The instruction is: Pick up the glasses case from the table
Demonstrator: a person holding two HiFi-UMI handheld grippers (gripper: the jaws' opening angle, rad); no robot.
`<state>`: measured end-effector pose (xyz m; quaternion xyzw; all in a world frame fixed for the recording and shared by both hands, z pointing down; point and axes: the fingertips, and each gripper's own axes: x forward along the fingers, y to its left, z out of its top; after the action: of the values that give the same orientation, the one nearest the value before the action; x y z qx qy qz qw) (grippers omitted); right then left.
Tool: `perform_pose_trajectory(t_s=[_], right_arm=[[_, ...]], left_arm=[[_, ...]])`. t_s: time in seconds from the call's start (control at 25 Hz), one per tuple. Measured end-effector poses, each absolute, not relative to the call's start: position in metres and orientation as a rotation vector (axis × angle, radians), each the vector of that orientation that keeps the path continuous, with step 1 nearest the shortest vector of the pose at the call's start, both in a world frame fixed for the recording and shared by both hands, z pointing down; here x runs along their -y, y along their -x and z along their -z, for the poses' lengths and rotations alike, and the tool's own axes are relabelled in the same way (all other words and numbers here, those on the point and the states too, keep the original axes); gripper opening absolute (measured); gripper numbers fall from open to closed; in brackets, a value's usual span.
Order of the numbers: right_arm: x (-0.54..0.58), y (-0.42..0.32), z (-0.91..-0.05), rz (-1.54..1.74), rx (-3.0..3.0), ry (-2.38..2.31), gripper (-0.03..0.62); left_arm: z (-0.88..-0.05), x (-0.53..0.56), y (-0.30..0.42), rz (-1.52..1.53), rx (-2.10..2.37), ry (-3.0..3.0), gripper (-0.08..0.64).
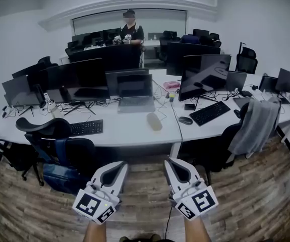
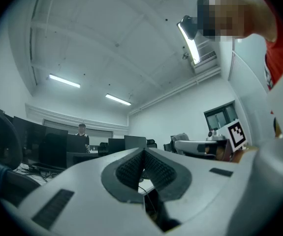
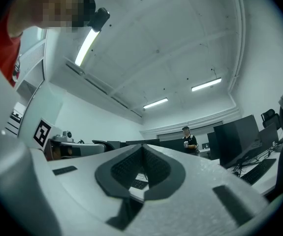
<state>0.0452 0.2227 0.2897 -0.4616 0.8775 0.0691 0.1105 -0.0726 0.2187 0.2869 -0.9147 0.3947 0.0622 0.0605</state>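
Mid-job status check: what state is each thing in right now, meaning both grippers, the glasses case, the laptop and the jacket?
Left gripper: shut, empty.
Right gripper: shut, empty.
Grey oval glasses case: closed, lying on the white desk, untouched.
Grey laptop: lid open, screen dark.
Grey jacket: draped over a black office chair.

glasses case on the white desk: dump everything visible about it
The glasses case is an elongated oval with rounded ends, pale grey-beige, matte, apparently closed. It lies flat on the white desk, in front of the open laptop and left of a black cable. Only the desk touches it; material unclear at this range.
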Motion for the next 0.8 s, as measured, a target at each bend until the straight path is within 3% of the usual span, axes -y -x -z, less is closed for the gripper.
perform_pose_trajectory(t_s=[0.8], right_arm=[[-0.136, -0.082, -0.313, -0.231, -2.647, 1.367, 0.005]], left_arm=[[-0.305, -0.127, 0.042, -0.195, -1.329, 2.703, 0.011]])
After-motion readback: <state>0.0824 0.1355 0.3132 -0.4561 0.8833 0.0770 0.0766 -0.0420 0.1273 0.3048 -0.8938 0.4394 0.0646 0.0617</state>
